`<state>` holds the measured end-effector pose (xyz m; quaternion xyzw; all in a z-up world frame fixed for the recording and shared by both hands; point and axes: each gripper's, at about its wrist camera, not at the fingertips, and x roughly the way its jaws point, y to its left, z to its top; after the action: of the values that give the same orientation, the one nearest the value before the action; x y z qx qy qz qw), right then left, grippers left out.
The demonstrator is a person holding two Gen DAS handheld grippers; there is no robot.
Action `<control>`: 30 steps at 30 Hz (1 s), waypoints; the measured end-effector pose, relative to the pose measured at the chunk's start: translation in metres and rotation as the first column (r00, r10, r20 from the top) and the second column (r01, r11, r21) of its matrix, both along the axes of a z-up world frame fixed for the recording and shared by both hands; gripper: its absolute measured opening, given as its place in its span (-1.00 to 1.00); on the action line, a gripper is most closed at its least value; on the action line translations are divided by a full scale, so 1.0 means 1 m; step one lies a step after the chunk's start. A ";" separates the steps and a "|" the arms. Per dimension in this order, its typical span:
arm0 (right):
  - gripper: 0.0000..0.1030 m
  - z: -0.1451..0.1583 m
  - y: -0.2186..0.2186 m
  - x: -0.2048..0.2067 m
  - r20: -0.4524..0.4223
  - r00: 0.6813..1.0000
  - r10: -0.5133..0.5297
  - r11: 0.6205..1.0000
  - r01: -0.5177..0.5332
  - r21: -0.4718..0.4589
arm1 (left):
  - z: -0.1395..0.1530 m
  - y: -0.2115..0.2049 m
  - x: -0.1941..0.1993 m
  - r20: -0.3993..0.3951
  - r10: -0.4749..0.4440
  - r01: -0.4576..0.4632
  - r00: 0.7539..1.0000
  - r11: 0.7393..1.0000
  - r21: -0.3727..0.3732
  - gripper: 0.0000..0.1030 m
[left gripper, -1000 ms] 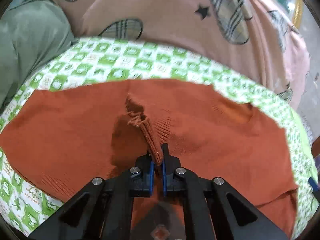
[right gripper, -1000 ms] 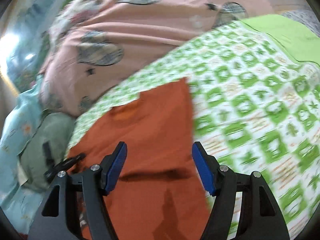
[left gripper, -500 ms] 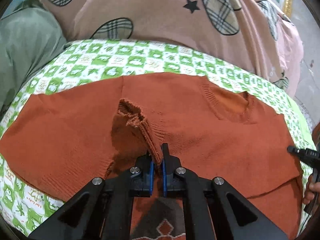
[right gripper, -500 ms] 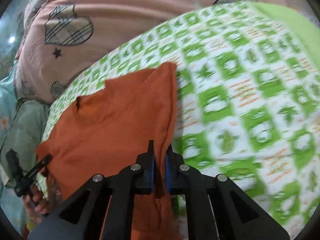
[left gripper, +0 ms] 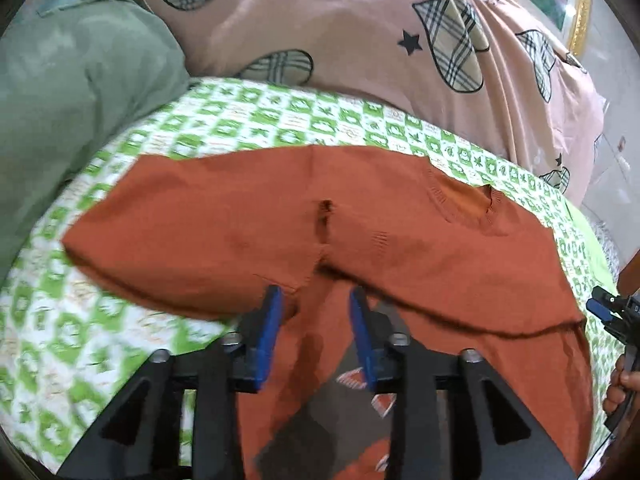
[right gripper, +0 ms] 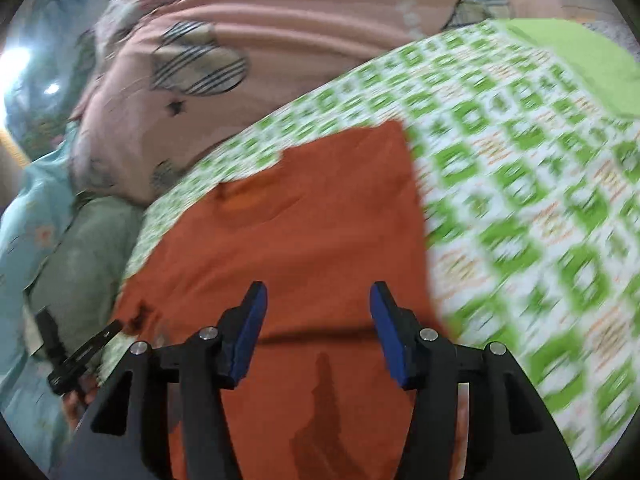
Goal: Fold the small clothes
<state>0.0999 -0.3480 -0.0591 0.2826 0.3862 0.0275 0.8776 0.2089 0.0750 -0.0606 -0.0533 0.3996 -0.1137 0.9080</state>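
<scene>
Sweater (left gripper: 248, 220), rust-orange knit, is lying spread on the green-and-white checked sheet (left gripper: 280, 120), with its neckline (left gripper: 464, 200) toward the pink quilt (left gripper: 360, 32) behind and a grey-green pillow (left gripper: 72, 80) off to the left. One sleeve is lying folded across the body, leaving a dark crease near the middle.

Left gripper (left gripper: 314, 320) is angling down over the near edge of the sweater, its black arms reaching forward from below. Its jaws are opening; the blue pads (left gripper: 267, 332) are standing apart with orange cloth lying beneath and between them, not pinched by either one.

Right gripper (right gripper: 318, 320) is tilting downward over the sweater's other end, close to the straight side edge where the cloth is meeting the sheet. Its jaws are opening too, and the pads (right gripper: 248, 336) are spread with knit lying flat below them, gripped by neither. The right view is blurring, so finer contact is hard to judge.

At the far right of the left view, the person's fingers (left gripper: 624, 384) are wrapping the other tool's handle.
</scene>
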 end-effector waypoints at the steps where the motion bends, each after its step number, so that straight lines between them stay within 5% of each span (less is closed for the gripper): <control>1: 0.08 -0.002 0.008 -0.003 -0.006 1.000 0.018 1.000 -0.018 0.015 | 0.004 0.003 -0.005 0.020 0.006 -0.006 1.000 0.999 0.032 0.21; 7: 0.09 -0.014 0.049 -0.008 -0.044 0.993 0.106 0.993 -0.103 0.063 | 0.009 -0.009 -0.003 0.067 -0.070 0.057 0.995 0.982 0.179 0.46; 12: 0.09 -0.012 0.064 -0.006 -0.051 0.990 0.135 0.989 -0.131 0.063 | -0.013 -0.013 0.028 0.002 -0.028 0.027 1.000 0.966 0.256 0.33; 13: 0.09 -0.011 0.065 -0.006 -0.049 0.990 0.136 0.989 -0.133 0.062 | -0.019 -0.009 0.033 -0.023 -0.019 0.024 1.000 0.967 0.254 0.23; 15: 0.09 -0.008 0.065 -0.007 -0.043 0.990 0.135 0.990 -0.133 0.054 | -0.026 -0.001 0.039 -0.058 -0.011 0.025 0.998 0.971 0.239 -0.31; 18: 0.09 -0.005 0.066 -0.008 -0.033 0.990 0.136 0.990 -0.134 0.052 | -0.021 0.011 0.038 -0.071 -0.021 0.032 0.997 0.989 0.148 -0.67; 23: 0.09 0.001 0.070 -0.013 -0.009 0.988 0.152 0.987 -0.151 0.060 | 0.008 0.015 0.024 -0.005 -0.010 0.010 1.000 0.997 0.078 -0.81; 30: 0.09 0.012 0.050 -0.024 0.032 0.994 0.109 0.992 -0.111 0.066 | 0.069 -0.066 -0.002 0.106 -0.182 0.185 0.978 0.983 -0.016 -0.84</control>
<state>0.0763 -0.2977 -0.0473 0.2901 0.3877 0.0928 0.8700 0.2070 0.0085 0.0083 -0.0220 0.3535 -0.2047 0.9125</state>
